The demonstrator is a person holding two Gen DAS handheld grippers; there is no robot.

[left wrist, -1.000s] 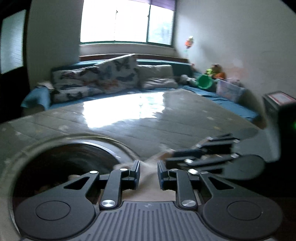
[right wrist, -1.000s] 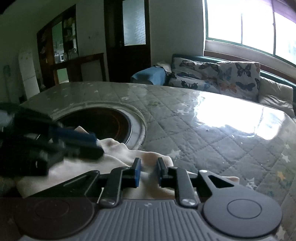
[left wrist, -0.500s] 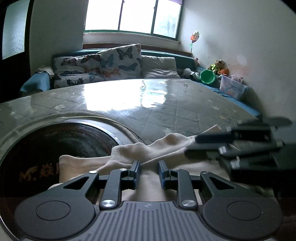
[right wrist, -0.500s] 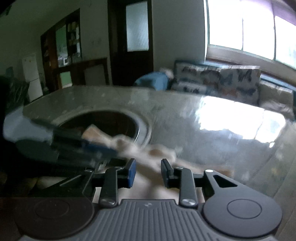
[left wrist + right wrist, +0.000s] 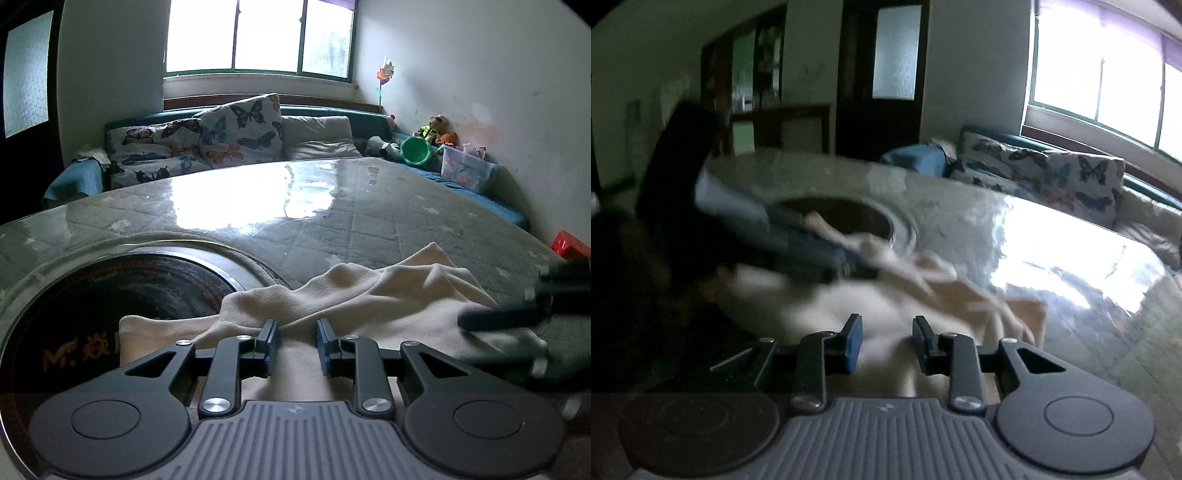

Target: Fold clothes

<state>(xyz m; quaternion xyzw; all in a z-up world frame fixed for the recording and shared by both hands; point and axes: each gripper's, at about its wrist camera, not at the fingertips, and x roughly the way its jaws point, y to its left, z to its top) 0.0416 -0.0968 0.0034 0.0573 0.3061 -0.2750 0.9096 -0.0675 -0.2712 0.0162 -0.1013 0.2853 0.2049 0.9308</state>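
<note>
A cream garment (image 5: 369,295) lies rumpled on the glass-topped quilted table (image 5: 369,221), partly over a dark round inset (image 5: 110,295). My left gripper (image 5: 297,332) is shut on a bunched fold of it, and creases run out from the fingertips. In the right wrist view, which is blurred, the left gripper (image 5: 864,266) pinches the garment (image 5: 820,306) from the left. My right gripper (image 5: 886,332) has its jaws apart, with the cloth lying under them and not pinched. From the left wrist view the right gripper (image 5: 469,332) shows as a blur over the garment's right part.
A sofa with butterfly cushions (image 5: 236,129) runs behind the table under the window. A green bucket (image 5: 415,149), soft toys and a plastic box (image 5: 465,168) sit at the far right. A red thing (image 5: 569,245) lies by the table's right edge. Dark door (image 5: 882,92) at the back.
The right gripper has slid to the right across the garment and its jaws stand wider than before. More of the garment now shows spread toward the right. The left gripper keeps its hold.
</note>
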